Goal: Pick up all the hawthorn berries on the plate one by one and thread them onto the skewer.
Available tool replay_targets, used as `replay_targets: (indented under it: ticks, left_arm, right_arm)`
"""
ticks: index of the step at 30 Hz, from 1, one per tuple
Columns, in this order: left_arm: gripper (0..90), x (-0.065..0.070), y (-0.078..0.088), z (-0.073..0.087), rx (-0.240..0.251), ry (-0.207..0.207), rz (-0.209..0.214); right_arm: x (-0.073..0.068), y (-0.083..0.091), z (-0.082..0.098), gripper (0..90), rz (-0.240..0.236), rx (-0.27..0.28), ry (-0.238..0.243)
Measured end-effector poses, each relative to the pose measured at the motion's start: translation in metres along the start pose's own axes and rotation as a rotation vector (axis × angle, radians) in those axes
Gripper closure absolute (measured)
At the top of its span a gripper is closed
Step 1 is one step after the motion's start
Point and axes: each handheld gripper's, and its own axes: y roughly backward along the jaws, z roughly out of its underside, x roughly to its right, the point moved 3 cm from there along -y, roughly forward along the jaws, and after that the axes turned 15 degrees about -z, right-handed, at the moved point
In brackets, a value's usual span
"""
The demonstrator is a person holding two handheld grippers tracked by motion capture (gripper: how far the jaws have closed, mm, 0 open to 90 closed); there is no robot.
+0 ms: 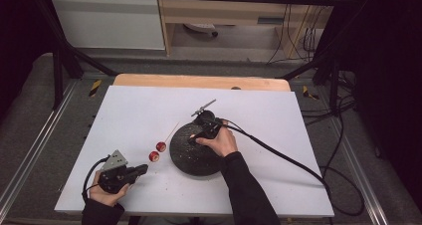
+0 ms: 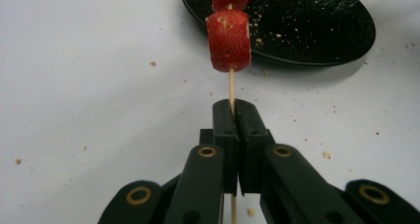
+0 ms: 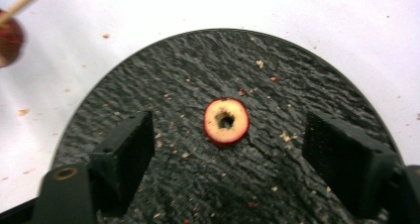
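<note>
My left gripper (image 1: 143,169) (image 2: 233,107) is shut on a thin wooden skewer (image 2: 231,85) at the table's near left. The skewer carries two red fruit pieces (image 1: 157,151), the nearer one (image 2: 228,40) just beyond the jaws, and its tip points toward the far right. A black round plate (image 1: 191,163) (image 3: 198,65) lies mid-table. My right gripper (image 1: 193,139) (image 3: 229,135) hovers over it, open. A cored red-skinned fruit slice (image 3: 226,121) lies flat on the plate between the jaws, which stand well clear of it on both sides.
Crumbs are scattered over the white table top (image 1: 139,110) and the plate. A wooden board edge (image 1: 199,80) runs along the far side. The right gripper's cable (image 1: 283,158) trails off to the right. Black frame legs stand at the far corners.
</note>
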Motion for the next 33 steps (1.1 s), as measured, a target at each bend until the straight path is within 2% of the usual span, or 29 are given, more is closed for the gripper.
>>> replay_targets:
  ticks: [6,14,21,29,33]
  left_arm:
    - [88.1,0.001,0.000,0.000,0.000,-0.002,0.002]
    - [88.1,0.000,0.000,-0.001,0.000,0.000,0.004]
    - [88.1,0.001,0.000,-0.001,-0.001,-0.003,0.005]
    - [88.1,0.001,-0.001,-0.001,-0.002,-0.003,0.005]
    - [88.1,0.001,-0.001,-0.001,-0.002,-0.004,0.005]
  right_arm:
    - [0.005,-0.010,-0.004,34.5,-0.007,-0.029,-0.003]
    - [0.014,-0.018,-0.005,46.9,-0.036,-0.065,-0.045]
    - [0.014,-0.022,-0.006,54.4,-0.068,-0.075,-0.058]
    - [0.014,-0.024,-0.006,61.5,-0.075,-0.088,-0.056]
    - [0.015,-0.025,-0.006,62.0,-0.077,-0.098,-0.059]
